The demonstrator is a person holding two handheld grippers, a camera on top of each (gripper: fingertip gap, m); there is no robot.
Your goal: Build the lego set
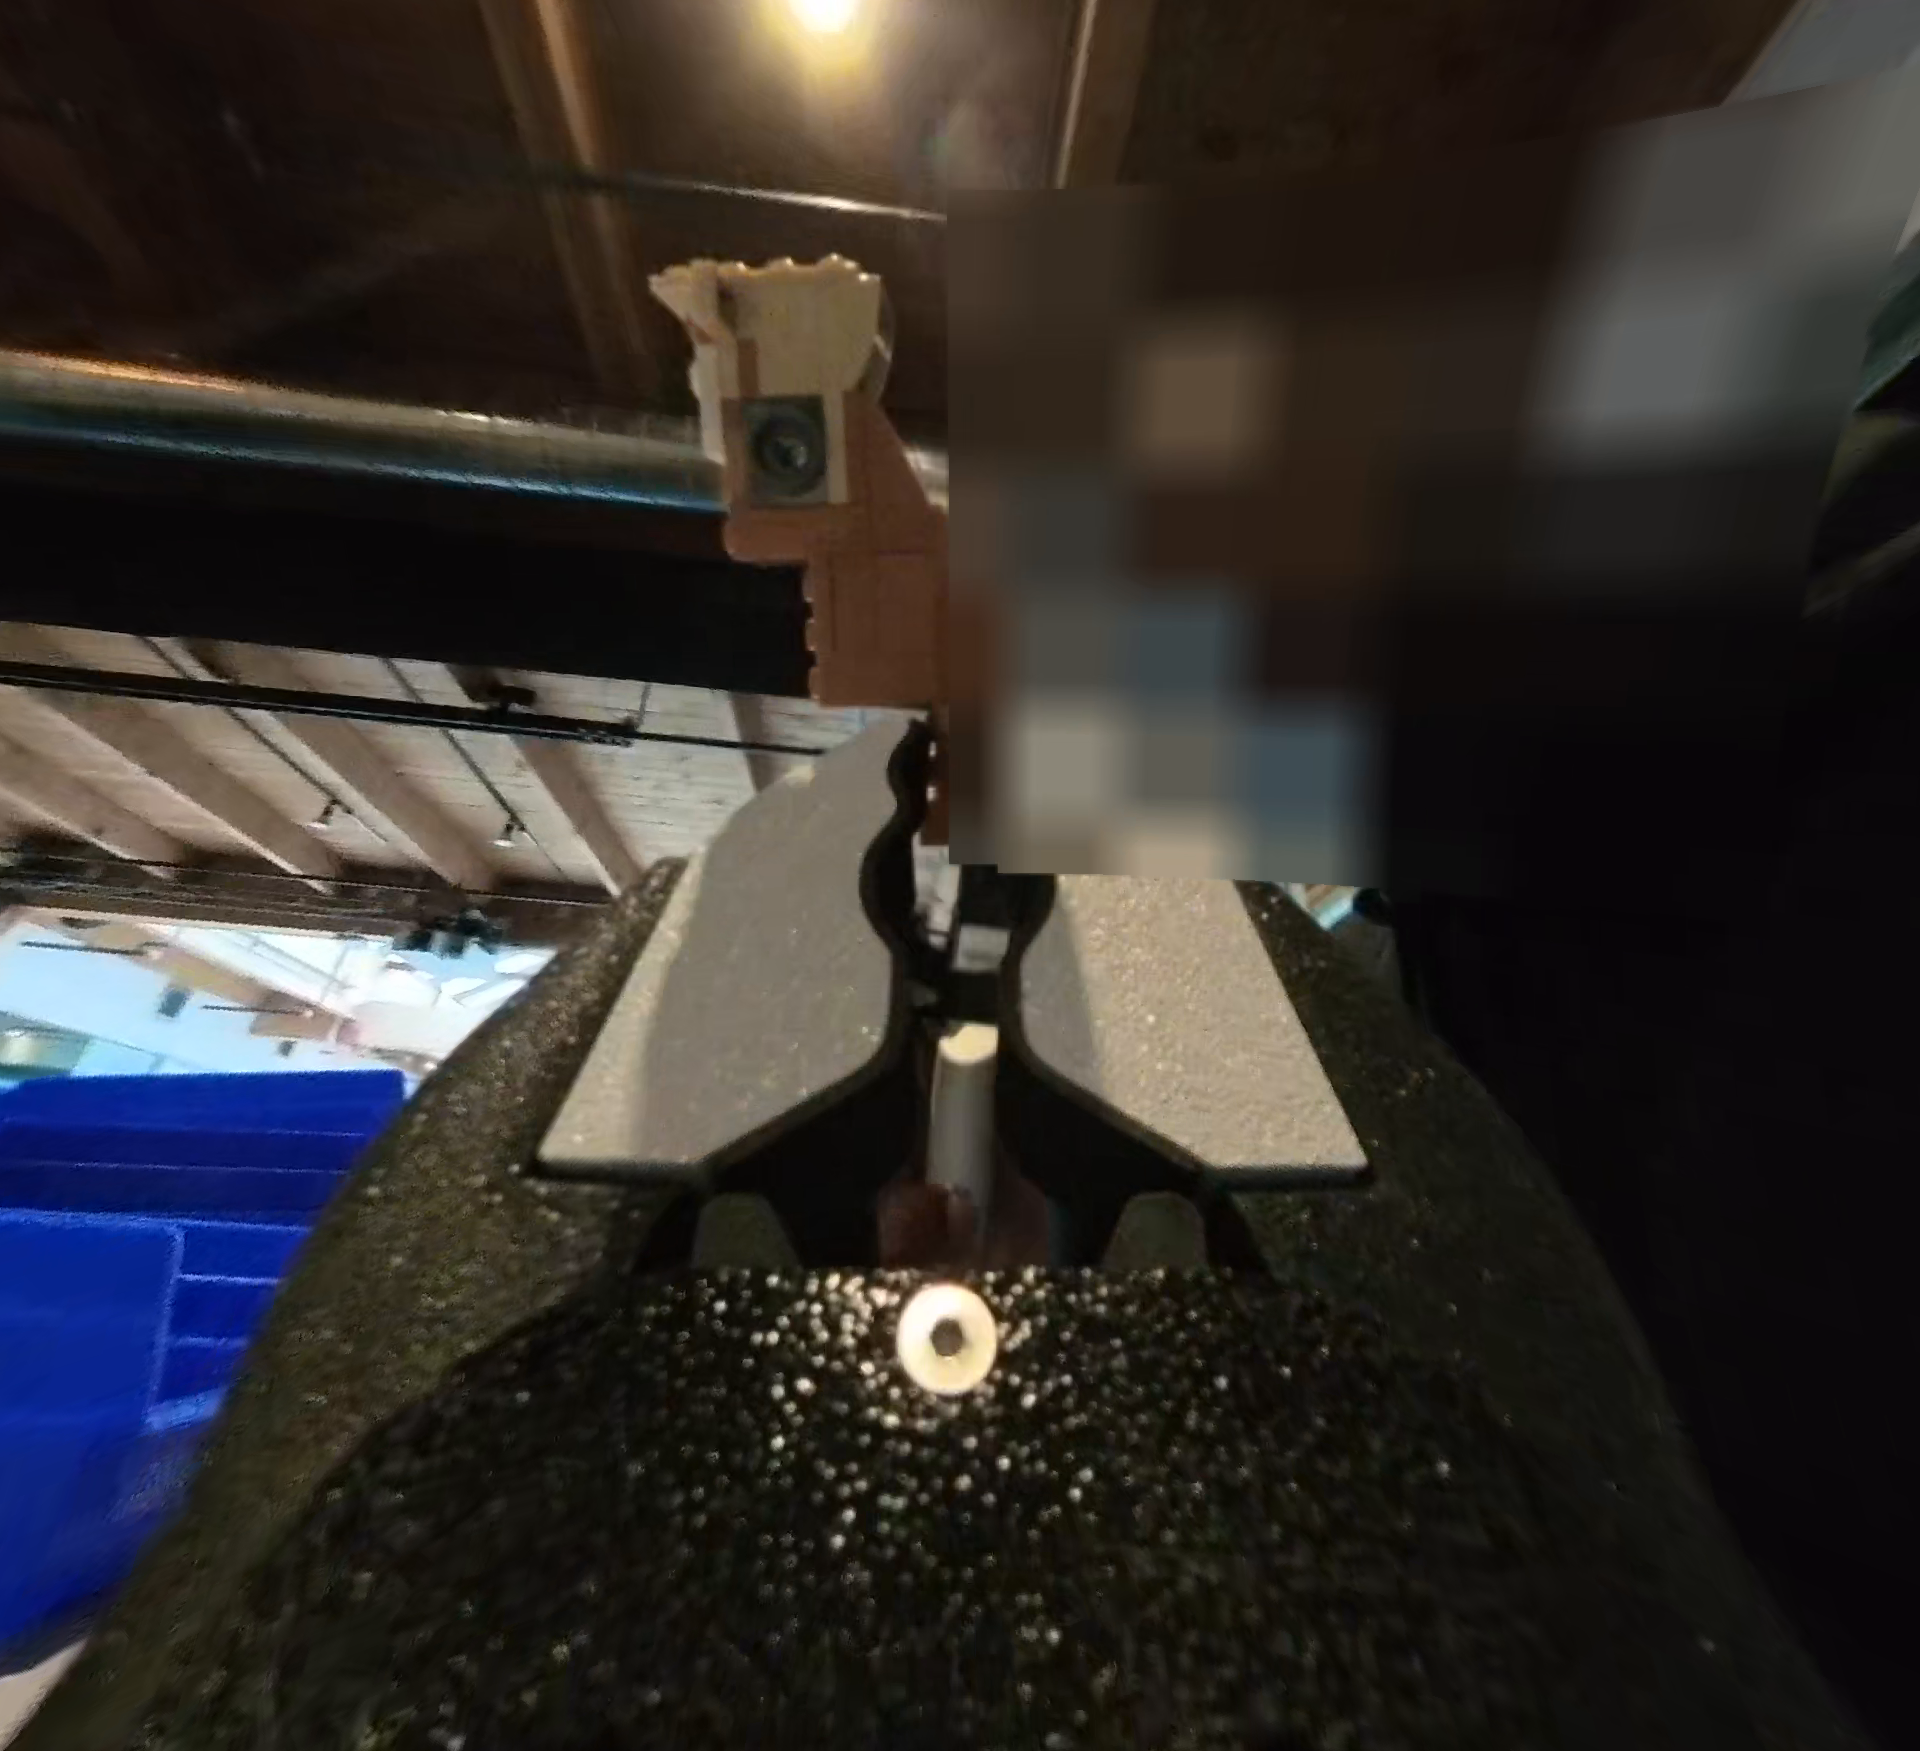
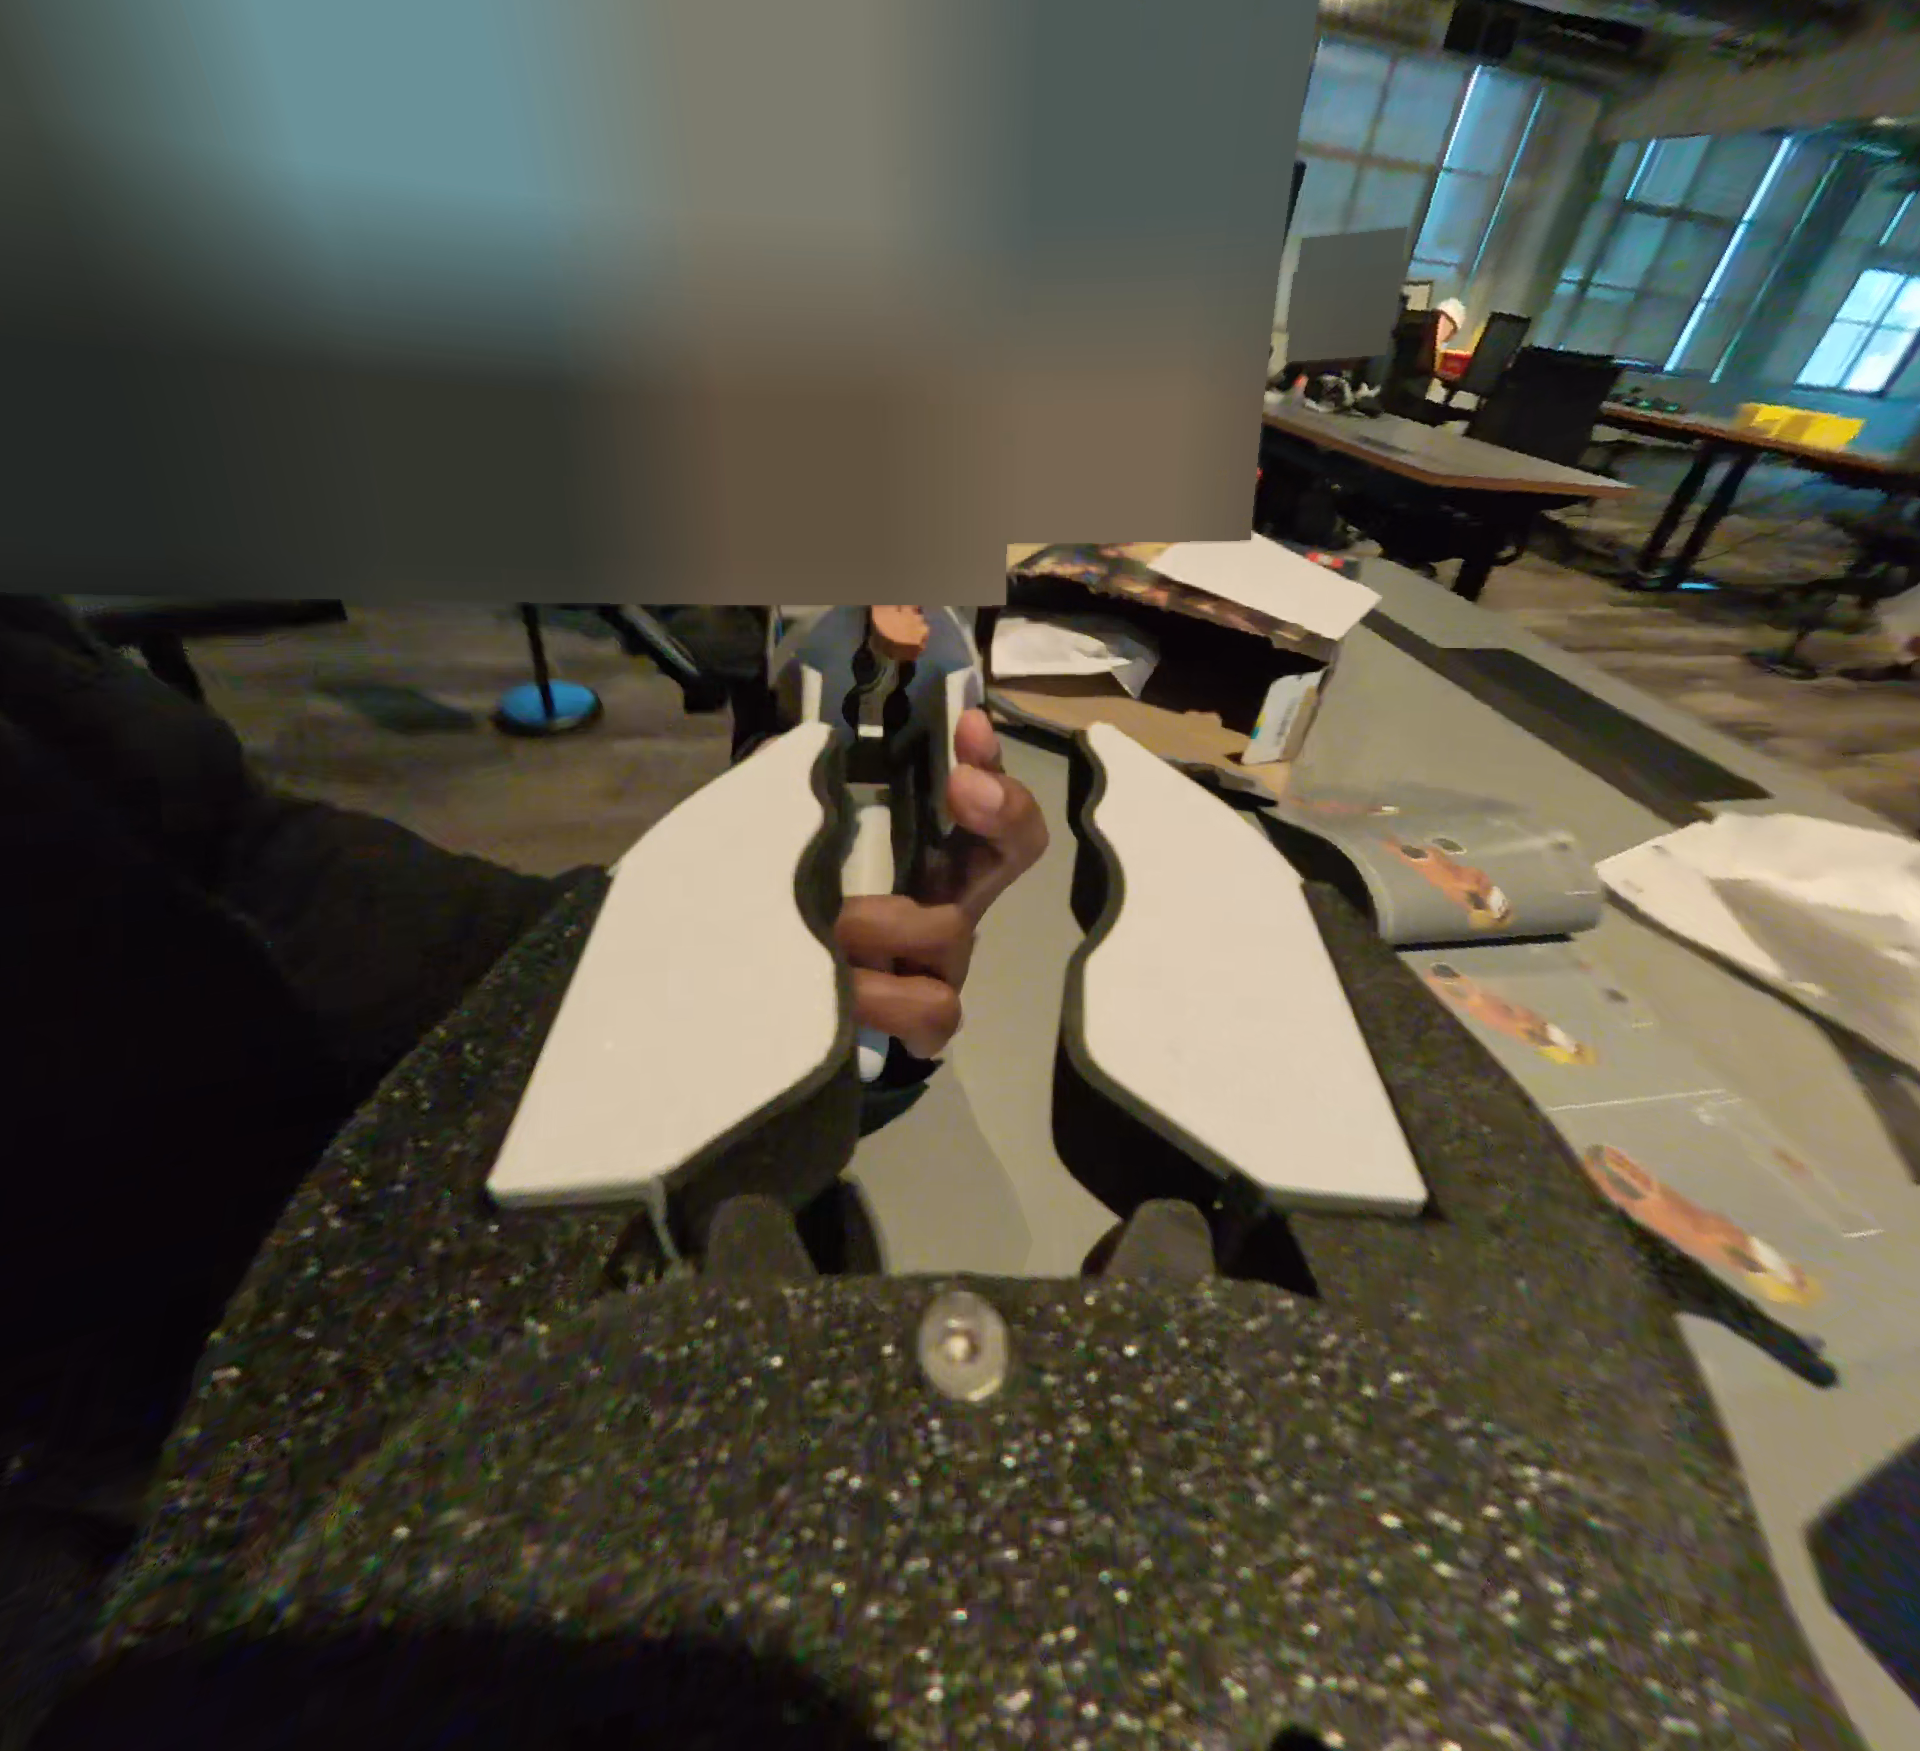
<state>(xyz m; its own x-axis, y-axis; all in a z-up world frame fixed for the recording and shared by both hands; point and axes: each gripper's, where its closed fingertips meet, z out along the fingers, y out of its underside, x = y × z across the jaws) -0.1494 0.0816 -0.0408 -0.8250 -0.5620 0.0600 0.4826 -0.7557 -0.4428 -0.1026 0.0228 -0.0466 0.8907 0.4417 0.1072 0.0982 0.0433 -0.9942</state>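
The left gripper [image 1: 940, 797], tilted up toward the ceiling, has its jaws pressed together on the base of a tan-and-cream brick model with one grey square eye tile [image 1: 821, 496], which stands up beyond the fingertips. The right gripper [image 2: 956, 756] is spread wide and carries nothing; it points at the model from nearby. Beyond the model, a torn cardboard box [image 2: 1164, 652] and the grey illustrated instruction sheet [image 2: 1538, 1005] lie on the table. Judgement: partly assembled; further pieces remain.

Each tool [image 2: 956, 766] has pale grey wavy-edged fingers [image 2: 686, 984], a speckled black body, one silver screw [image 2: 961, 1343].
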